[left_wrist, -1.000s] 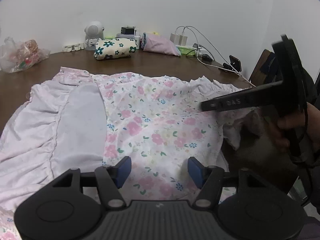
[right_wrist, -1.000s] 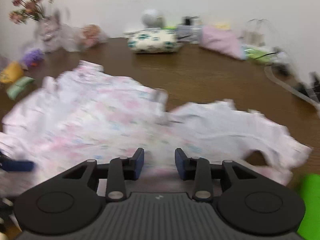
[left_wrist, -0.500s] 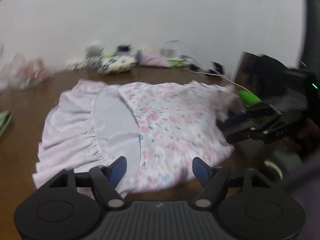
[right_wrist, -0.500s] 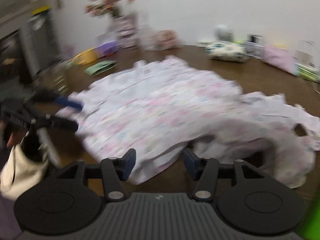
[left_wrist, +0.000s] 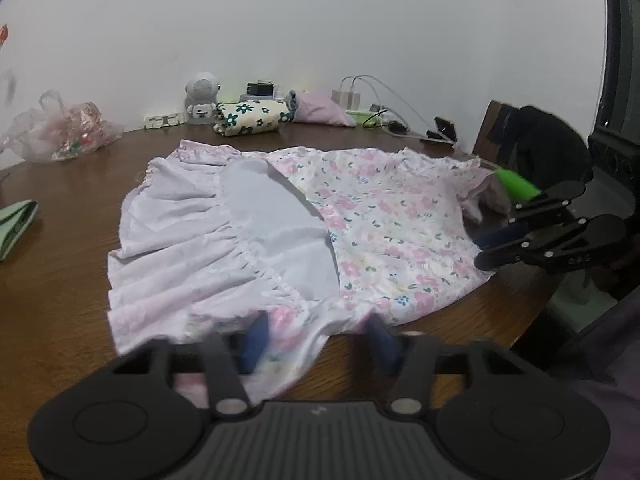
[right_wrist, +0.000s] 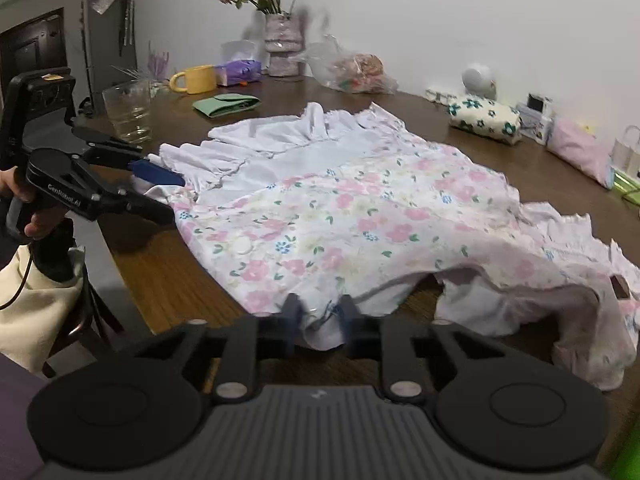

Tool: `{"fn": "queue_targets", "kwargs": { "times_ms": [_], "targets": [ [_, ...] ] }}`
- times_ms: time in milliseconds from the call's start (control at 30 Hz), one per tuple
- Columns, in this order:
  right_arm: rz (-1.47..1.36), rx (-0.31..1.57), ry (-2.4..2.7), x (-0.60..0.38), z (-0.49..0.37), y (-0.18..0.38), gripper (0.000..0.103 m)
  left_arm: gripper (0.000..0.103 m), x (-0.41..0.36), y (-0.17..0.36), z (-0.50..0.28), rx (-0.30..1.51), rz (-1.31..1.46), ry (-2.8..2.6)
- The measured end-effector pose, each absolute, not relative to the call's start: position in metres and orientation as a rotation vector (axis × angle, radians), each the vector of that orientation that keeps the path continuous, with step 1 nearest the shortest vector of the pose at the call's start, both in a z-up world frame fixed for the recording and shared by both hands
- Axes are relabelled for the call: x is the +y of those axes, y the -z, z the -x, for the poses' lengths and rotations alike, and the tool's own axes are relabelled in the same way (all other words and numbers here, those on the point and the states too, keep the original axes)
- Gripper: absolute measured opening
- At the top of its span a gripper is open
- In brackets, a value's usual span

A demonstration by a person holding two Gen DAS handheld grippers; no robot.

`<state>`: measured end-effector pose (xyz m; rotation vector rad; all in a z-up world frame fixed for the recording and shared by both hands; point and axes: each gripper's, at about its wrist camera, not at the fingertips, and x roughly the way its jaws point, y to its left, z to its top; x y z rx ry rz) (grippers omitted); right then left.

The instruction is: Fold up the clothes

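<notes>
A pink floral dress (left_wrist: 380,216) with a white ruffled lining lies spread flat on the brown table (left_wrist: 60,260). My left gripper (left_wrist: 318,340) is at the dress's near hem, its jaws closing. The cloth lies between the blurred blue pads, which still stand apart. In the right wrist view the left gripper (right_wrist: 168,198) straddles a white corner of the dress (right_wrist: 340,208). My right gripper (right_wrist: 320,314) is closing too. Its narrow jaws pinch a bunched bit of the near edge. From the left wrist view the right gripper (left_wrist: 488,248) sits at the dress's right edge.
A glass (right_wrist: 128,112), a yellow mug (right_wrist: 198,79), a vase of flowers (right_wrist: 282,40) and a green folded cloth (right_wrist: 226,105) stand at the far left. A folded floral cloth (left_wrist: 252,118), a pink pouch (left_wrist: 320,114) and chargers with cables (left_wrist: 360,96) line the wall. A chair (left_wrist: 492,128) stands at the right.
Both grippers drew back from over the dress to its near edge. Their jaws widened, then narrowed around the cloth. The right one now pinches the edge.
</notes>
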<state>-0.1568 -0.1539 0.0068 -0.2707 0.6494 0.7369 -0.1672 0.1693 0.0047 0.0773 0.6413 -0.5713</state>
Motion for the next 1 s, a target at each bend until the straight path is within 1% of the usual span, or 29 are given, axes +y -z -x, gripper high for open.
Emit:
{"fn": "queue_targets", "kwargs": {
  "times_ms": [33,67,100,167,200,233,267,367,400,433,467,500,533,567,600,700,900,933,967,1000],
  "targets": [
    [0.282,0.654,-0.737,-0.155,0.16,-0.008,0.014,0.006,0.171,-0.005,0.168,0.653,-0.075,0.586],
    [0.294,0.659,-0.736,-0.156,0.163,-0.009,0.014,0.006,0.172,-0.006,0.171,0.656,-0.085,0.598],
    [0.305,0.665,-0.744,-0.158,0.166,-0.01,0.014,0.007,0.172,-0.008,0.173,0.645,-0.102,0.6],
    [0.309,0.679,-0.756,-0.162,0.167,-0.012,0.014,0.018,0.171,-0.011,0.177,0.613,-0.134,0.592],
    [0.302,0.687,-0.754,-0.164,0.166,-0.013,0.014,0.039,0.171,-0.011,0.178,0.597,-0.145,0.583],
    [0.298,0.691,-0.75,-0.165,0.164,-0.014,0.014,0.052,0.171,-0.011,0.178,0.58,-0.157,0.574],
    [0.296,0.692,-0.747,-0.165,0.162,-0.015,0.014,0.061,0.171,-0.011,0.179,0.563,-0.168,0.566],
    [0.298,0.69,-0.75,-0.165,0.159,-0.017,0.012,0.059,0.169,-0.004,0.172,0.578,-0.229,0.562],
    [0.3,0.69,-0.752,-0.164,0.159,-0.017,0.012,0.054,0.17,-0.002,0.171,0.58,-0.227,0.571],
    [0.302,0.691,-0.756,-0.164,0.158,-0.017,0.012,0.038,0.171,-0.002,0.17,0.576,-0.217,0.583],
    [0.301,0.694,-0.761,-0.165,0.158,-0.016,0.012,0.03,0.172,-0.001,0.169,0.573,-0.206,0.595],
    [0.299,0.698,-0.767,-0.166,0.158,-0.015,0.01,0.015,0.174,-0.002,0.168,0.578,-0.198,0.607],
    [0.297,0.7,-0.77,-0.167,0.158,-0.014,0.006,0.008,0.175,-0.002,0.167,0.585,-0.192,0.619],
    [0.295,0.702,-0.778,-0.168,0.16,-0.014,0.005,0.007,0.176,-0.003,0.167,0.596,-0.191,0.635],
    [0.293,0.704,-0.789,-0.17,0.161,-0.014,0.004,0.004,0.175,-0.005,0.168,0.612,-0.2,0.656],
    [0.285,0.713,-0.841,-0.179,0.166,-0.018,0.001,0.003,0.171,-0.015,0.175,0.631,-0.267,0.7],
    [0.185,0.684,-0.873,-0.205,0.153,-0.039,0.001,0.003,0.17,-0.061,0.166,0.531,-0.31,0.755],
    [0.172,0.667,-0.872,-0.205,0.15,-0.041,0.006,0.003,0.167,-0.065,0.163,0.52,-0.315,0.766],
    [0.16,0.648,-0.875,-0.204,0.148,-0.043,0.009,0.003,0.165,-0.069,0.16,0.509,-0.321,0.777],
    [0.148,0.629,-0.878,-0.203,0.146,-0.044,0.025,0.003,0.162,-0.071,0.158,0.505,-0.324,0.789]
  ]
}}
